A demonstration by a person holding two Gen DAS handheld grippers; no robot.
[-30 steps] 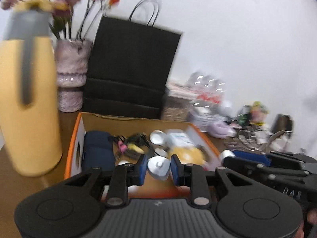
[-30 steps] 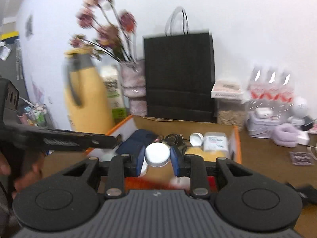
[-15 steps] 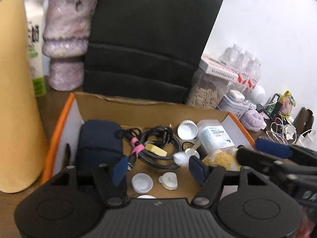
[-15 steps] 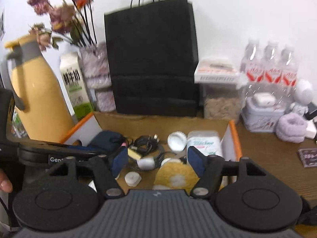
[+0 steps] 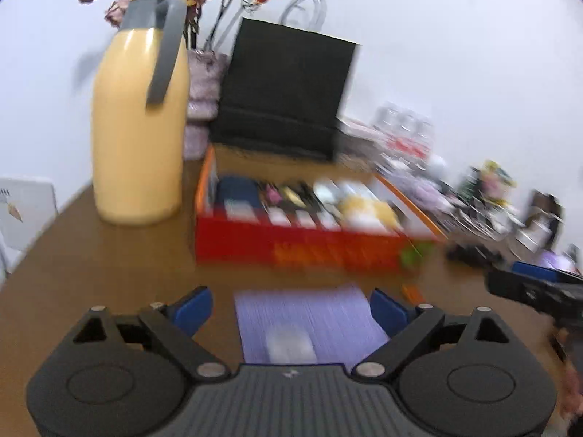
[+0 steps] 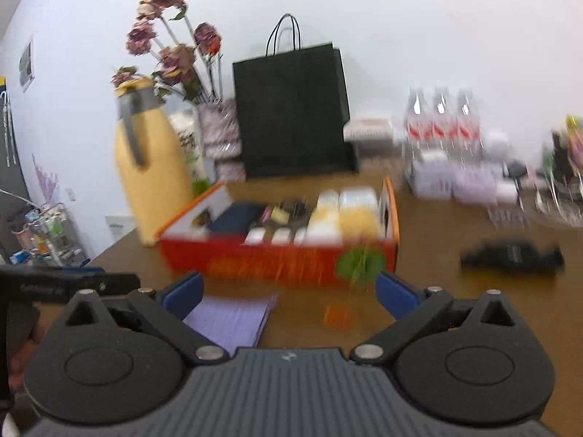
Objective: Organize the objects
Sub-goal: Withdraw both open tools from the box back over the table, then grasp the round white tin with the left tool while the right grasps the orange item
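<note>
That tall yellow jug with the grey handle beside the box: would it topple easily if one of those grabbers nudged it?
Possibly. The yellow jug stands tall on a fairly narrow base, so a high push might tip it. Its glossy side looks slippery; the grey handle seems the safer hold. Its weight depends on contents, which are hidden.

One yellow jug [image 6: 153,167] with a grey handle stands at centre left of the right wrist view, beside one vase [image 6: 220,134] of dried flowers and one carton [image 6: 189,145]. One black paper bag [image 6: 291,113] sits at upper centre. One orange box [image 6: 277,258] holds blurred items too smeared to count. Three water bottles [image 6: 441,116] stand at right. One lilac notepad [image 5: 309,317] lies at lower centre. Two hand-held grippers appear: left [image 5: 291,307], right [image 6: 288,293].
</note>
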